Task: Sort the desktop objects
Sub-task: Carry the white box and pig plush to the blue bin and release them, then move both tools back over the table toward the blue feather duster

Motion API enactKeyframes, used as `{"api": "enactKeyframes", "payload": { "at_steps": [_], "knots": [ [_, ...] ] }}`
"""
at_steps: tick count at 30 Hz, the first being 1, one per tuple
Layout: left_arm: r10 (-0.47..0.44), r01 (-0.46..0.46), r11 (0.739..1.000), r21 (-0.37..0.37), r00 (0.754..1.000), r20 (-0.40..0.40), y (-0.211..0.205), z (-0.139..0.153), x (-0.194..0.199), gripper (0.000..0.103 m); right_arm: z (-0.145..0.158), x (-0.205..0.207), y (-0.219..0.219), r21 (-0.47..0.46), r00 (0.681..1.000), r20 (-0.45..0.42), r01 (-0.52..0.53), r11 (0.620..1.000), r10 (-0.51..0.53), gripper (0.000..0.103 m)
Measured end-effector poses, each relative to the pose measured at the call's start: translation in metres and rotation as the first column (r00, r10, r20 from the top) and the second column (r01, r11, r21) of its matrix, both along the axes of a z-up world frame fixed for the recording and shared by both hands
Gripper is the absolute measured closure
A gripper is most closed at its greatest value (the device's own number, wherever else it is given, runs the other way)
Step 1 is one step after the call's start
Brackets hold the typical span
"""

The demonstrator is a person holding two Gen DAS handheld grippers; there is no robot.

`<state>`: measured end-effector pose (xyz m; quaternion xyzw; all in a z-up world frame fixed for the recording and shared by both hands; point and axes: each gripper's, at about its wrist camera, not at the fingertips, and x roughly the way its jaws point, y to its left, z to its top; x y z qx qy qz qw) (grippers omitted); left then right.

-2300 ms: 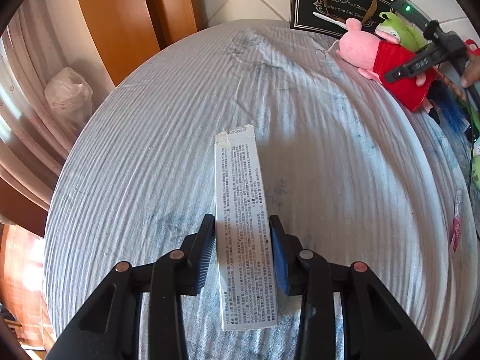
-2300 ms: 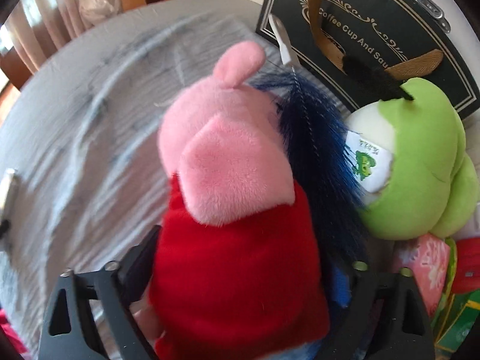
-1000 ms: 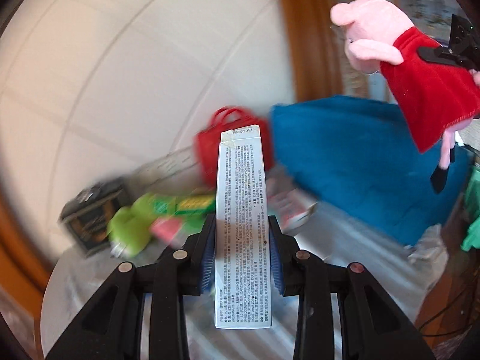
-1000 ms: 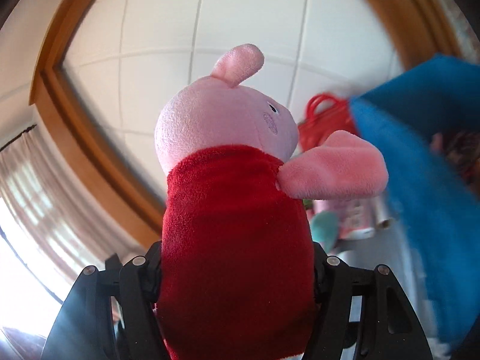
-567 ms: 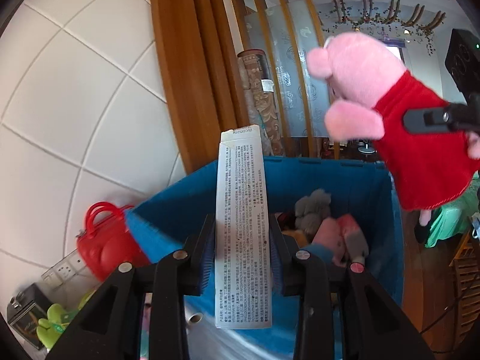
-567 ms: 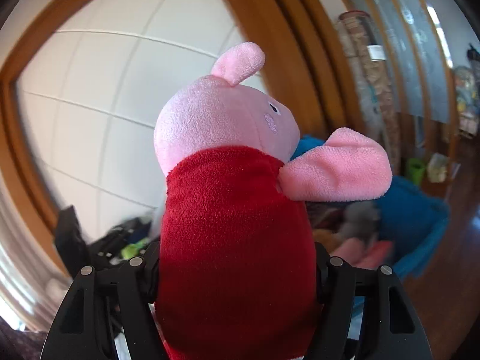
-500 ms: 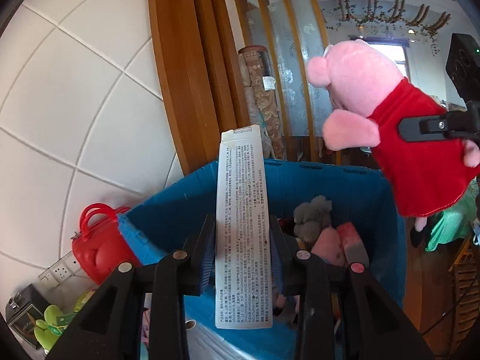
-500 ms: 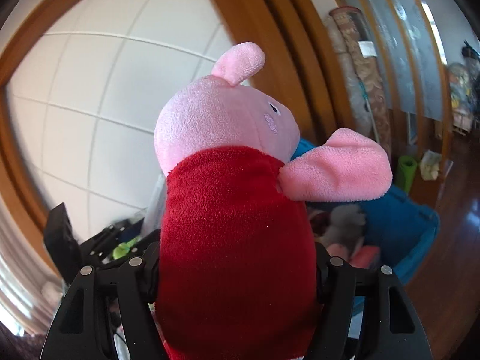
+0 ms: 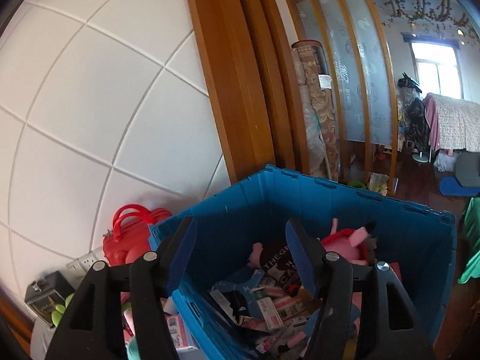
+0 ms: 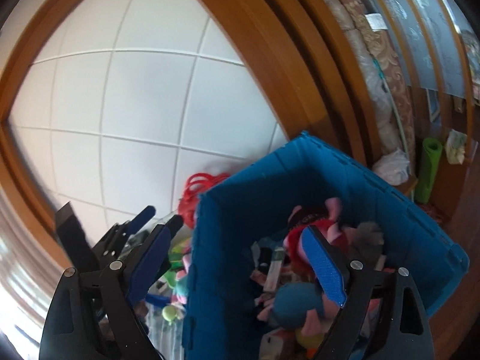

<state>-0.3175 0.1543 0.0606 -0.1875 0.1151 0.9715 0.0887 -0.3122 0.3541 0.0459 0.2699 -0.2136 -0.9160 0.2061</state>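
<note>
My left gripper (image 9: 240, 223) hangs over the near left corner of a blue plastic bin (image 9: 330, 192), and its jaws are opening with nothing between them. A pink pig plush in a red dress (image 9: 345, 246) lies inside the bin on a heap of small boxes and toys. I cannot pick out the white printed box in that heap. My right gripper (image 10: 237, 231) is also above the bin (image 10: 300, 165), jaws opening wide and empty, with the pig plush (image 10: 318, 222) just beyond its right pad. In the right wrist view, the left gripper (image 10: 162, 216) shows to the left.
A red handbag (image 9: 129, 240), a green plush (image 9: 60, 309) and a black box (image 9: 42, 297) sit left of the bin against the white tiled wall. A wooden door frame (image 9: 234, 90) and rolled rugs (image 9: 315, 105) stand behind it. A green mat roll (image 10: 430, 174) leans at right.
Both grippers have opened. The white box has left the left jaws and the pig plush has left the right jaws; the plush now lies in the blue bin.
</note>
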Motion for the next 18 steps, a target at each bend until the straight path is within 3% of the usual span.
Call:
{"api": "enactKeyframes", "payload": {
  "at_steps": [4, 7, 13, 18],
  "knots": [
    [0.057, -0.058, 0.998, 0.013, 0.998, 0.014, -0.022, -0.025, 0.018, 0.042, 0.001, 0.04, -0.032, 0.051, 0.998, -0.058, -0.021, 0.999, 0.024, 0.012],
    [0.112, -0.113, 0.993, 0.029, 0.993, 0.034, -0.035, -0.044, 0.034, 0.042, -0.019, 0.056, -0.048, 0.121, 0.995, -0.098, -0.017, 0.993, 0.029, 0.012],
    [0.239, -0.239, 0.97, 0.048, 0.971, 0.004, -0.067, -0.066, 0.065, 0.042, -0.05, 0.073, -0.084, 0.124, 0.99, -0.069, -0.112, 0.986, 0.121, 0.012],
    [0.312, -0.312, 0.949, 0.048, 0.95, 0.012, -0.106, -0.079, 0.083, 0.042, -0.056, 0.078, -0.125, 0.191, 0.981, -0.066, -0.167, 0.967, 0.183, 0.012]
  ]
}}
